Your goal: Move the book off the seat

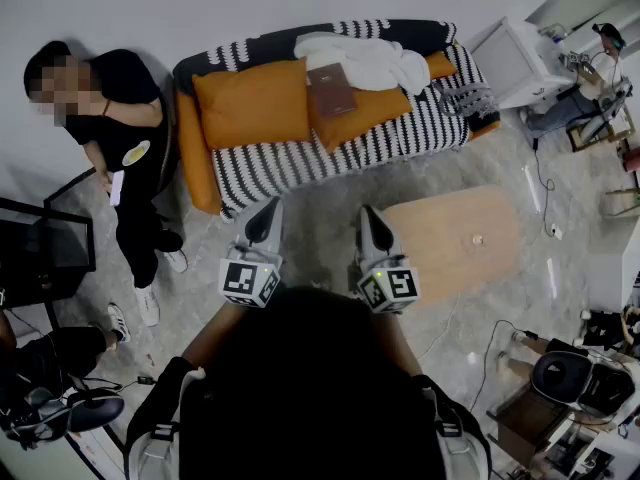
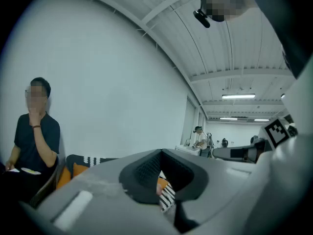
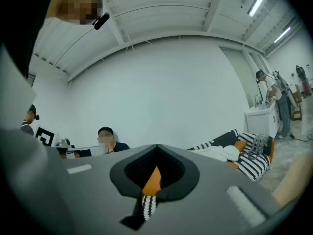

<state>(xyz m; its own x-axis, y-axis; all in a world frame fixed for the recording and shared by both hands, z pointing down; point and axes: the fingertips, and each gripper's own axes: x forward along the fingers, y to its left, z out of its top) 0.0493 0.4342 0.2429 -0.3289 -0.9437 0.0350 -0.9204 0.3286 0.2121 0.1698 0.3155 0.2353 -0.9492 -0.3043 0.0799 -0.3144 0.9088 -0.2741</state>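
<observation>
The book (image 1: 331, 89) is lying flat on an orange cushion (image 1: 372, 108) on the seat (image 1: 300, 163) of the striped sofa (image 1: 240, 53), so it is not moved off yet. A white blanket (image 1: 365, 60) is lying just behind the book, and a second orange cushion (image 1: 250, 103) is leaning beside it on the left. A person (image 1: 120, 138) is sitting by the sofa's left end, and a wooden table (image 1: 455, 236) is standing on the floor in front of the sofa, over to our right. We are holding both tools out level in front of us, pointing at the sofa but well apart from it. The left gripper (image 1: 268, 211) is closed with nothing in it, and the right gripper (image 1: 368, 218) is closed and empty too. Past each one's jaws we are seeing only bits of the sofa far off. So we think we are only starting, getting ready to reach for the book. The next move is calling for us to get closer, open one gripper's jaws and slide them over an edge of the book, because it is thin and lying flat. The soft cushion may be giving way under it, which could help a jaw get beneath. The table is looking like a good place to put the book down.
</observation>
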